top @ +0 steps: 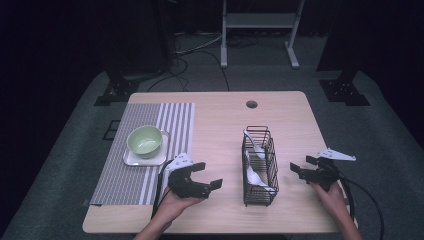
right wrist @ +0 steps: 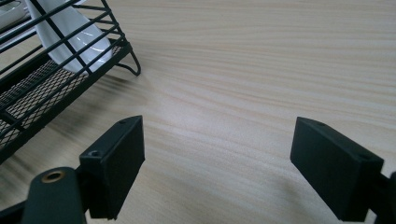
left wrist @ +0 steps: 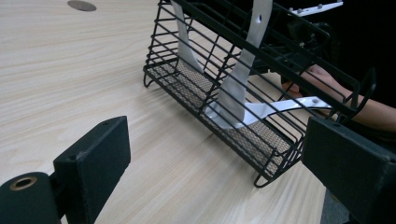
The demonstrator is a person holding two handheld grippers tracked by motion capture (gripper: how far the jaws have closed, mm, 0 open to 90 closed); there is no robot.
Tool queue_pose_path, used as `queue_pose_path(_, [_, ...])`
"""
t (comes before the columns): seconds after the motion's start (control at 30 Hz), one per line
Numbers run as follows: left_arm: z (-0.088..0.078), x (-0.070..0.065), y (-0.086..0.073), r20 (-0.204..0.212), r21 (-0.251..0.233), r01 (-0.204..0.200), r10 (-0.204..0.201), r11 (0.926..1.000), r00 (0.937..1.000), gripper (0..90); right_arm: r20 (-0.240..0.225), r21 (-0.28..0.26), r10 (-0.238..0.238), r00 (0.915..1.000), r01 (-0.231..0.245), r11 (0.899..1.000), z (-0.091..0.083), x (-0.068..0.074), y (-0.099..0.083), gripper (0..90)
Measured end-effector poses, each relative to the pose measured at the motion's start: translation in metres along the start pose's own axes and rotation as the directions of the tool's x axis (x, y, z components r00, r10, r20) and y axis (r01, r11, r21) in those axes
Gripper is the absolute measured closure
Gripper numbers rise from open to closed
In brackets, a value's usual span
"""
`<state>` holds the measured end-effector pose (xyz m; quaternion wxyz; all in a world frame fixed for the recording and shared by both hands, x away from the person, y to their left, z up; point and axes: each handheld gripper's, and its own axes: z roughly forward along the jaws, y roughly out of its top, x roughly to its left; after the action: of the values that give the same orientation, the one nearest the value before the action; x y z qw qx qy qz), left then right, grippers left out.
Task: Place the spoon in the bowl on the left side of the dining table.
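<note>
A: Where's the work?

B: Black wire rack basket at table centre, between my left gripper and right gripper. White ceramic spoons stand inside it. Both grippers released, jaws wide, holding nothing.

A: Handling?

B: I judge the spoons stiff, glazed, slippery, breakable. I'd pinch a handle near its top, above the basket rim.

Basket: black wire. Spoons: white. Bowl: pale green. Mat: grey-white striped. Table: light wood grain.
</note>
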<state>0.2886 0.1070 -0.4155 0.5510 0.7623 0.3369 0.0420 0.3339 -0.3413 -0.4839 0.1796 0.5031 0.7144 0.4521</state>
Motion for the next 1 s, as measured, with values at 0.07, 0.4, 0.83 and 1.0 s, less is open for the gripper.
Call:
queue_pose_path(0.07, [0.002, -0.003, 0.003, 0.01, -0.001, -0.008, 0.008, 1.0, 0.9999, 7.2, 0.0, 0.0, -0.001, 1.0, 0.001, 1.0, 0.0, 0.0, 0.0, 16.5])
queue_pose_path(0.4, [0.012, -0.011, 0.012, 0.033, -0.004, -0.02, 0.02, 0.9998, 0.9993, 7.3, -0.004, -0.001, 0.001, 1.0, -0.001, 1.0, 0.0, 0.0, 0.0, 16.5])
queue_pose_path(0.83, [0.023, -0.018, 0.021, 0.058, -0.011, -0.015, 0.016, 0.9998, 0.9982, 7.2, -0.004, 0.001, -0.004, 1.0, 0.004, 1.0, 0.0, 0.0, 0.0, 16.5])
queue_pose_path(1.0, [0.028, -0.022, 0.024, 0.07, -0.011, -0.014, 0.015, 0.9998, 0.9974, 7.2, -0.004, 0.002, -0.006, 1.0, 0.006, 1.0, 0.0, 0.0, 0.0, 16.5])
